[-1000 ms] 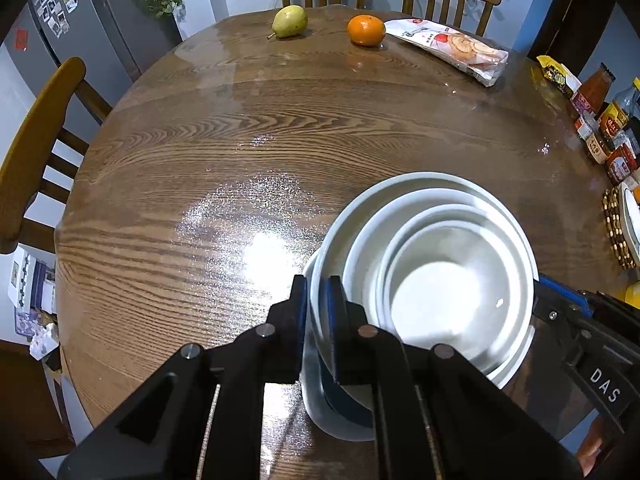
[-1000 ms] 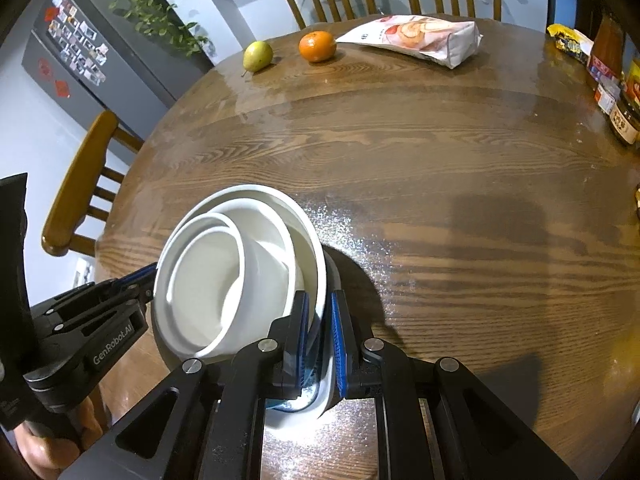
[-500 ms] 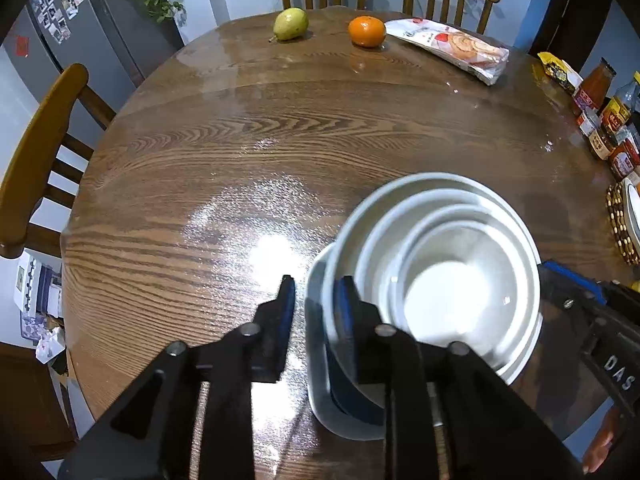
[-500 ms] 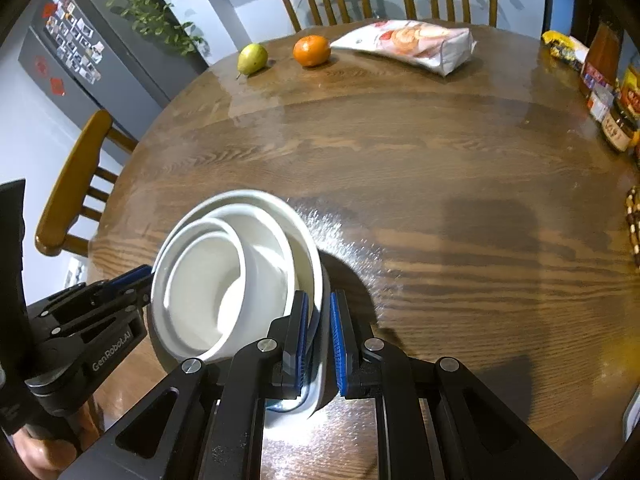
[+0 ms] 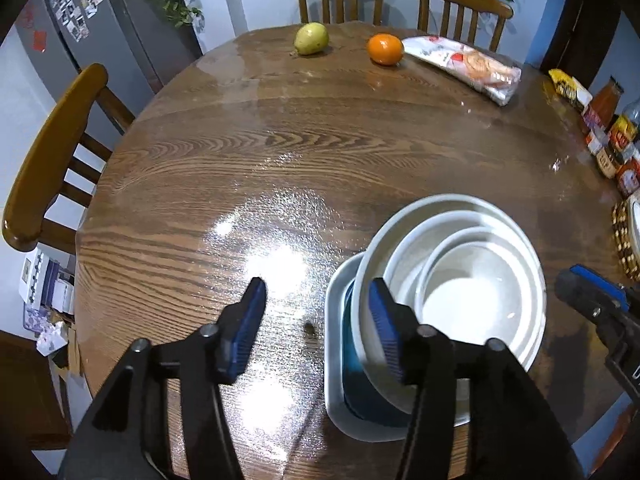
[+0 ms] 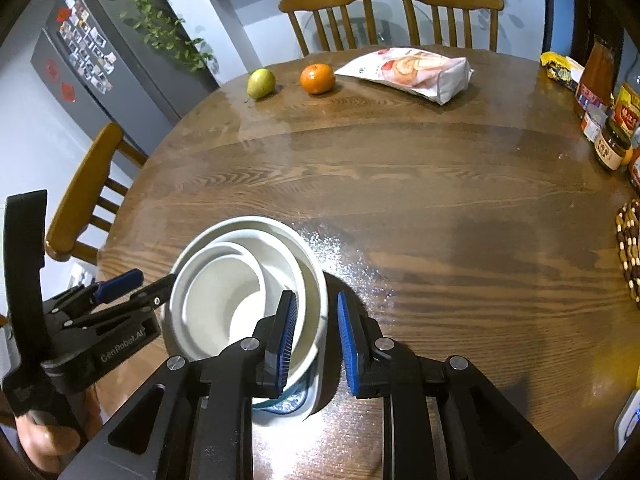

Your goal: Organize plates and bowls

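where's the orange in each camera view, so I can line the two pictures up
Left wrist: the orange sits at the top, right of centre, on the table's far edge between the pear and the snack bag.
Right wrist: the orange sits upper centre, again between pear and snack bag.
Shared landmark: the stacked white bowls.

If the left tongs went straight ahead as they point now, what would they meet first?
Probably only bare table: the left tongs stand open beside the bowl stack. Further on lies the pear, though depth is unclear.
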A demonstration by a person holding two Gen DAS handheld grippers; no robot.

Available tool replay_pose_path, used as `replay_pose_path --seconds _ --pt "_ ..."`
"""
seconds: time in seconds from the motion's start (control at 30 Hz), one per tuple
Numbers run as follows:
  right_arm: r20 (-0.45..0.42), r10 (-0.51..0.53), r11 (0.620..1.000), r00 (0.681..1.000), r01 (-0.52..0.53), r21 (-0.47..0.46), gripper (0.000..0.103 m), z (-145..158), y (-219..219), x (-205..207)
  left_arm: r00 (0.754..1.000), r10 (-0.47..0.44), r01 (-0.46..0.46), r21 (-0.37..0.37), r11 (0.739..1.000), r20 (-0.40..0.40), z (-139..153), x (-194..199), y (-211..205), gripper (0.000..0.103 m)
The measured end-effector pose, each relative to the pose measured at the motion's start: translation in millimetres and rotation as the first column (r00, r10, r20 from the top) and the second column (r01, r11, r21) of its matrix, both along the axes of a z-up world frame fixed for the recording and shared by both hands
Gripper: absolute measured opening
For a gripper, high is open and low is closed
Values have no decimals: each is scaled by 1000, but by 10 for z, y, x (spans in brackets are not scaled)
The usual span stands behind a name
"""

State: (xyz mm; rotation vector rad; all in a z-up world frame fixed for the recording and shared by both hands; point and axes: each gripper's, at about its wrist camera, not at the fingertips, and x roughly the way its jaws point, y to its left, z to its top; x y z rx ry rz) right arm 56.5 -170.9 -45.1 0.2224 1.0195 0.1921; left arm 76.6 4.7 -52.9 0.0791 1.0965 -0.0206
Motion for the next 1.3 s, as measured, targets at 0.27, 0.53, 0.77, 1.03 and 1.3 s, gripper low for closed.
replay_pose_path --seconds 0.27,0.53,0.77,1.03,1.3 --pt "45 25 1000 999 -25 2 45 113 10 -108 999 5 -4 -33 999 43 174 -127 22 74" --pt "100 51 998 994 -48 -32 55 253 -7 -276 994 -19 25 -56 998 103 365 -329 -3 88" --pt "125 71 996 990 -65 -56 55 303 -10 -439 989 -49 56 -46 997 141 462 -549 -43 102" --pt "142 89 994 986 -78 -83 75 290 -14 -625 988 -25 33 -51 998 151 474 -717 40 102" --pt "147 123 990 982 -110 -90 81 277 32 -759 991 -29 38 -67 997 131 421 -853 47 102"
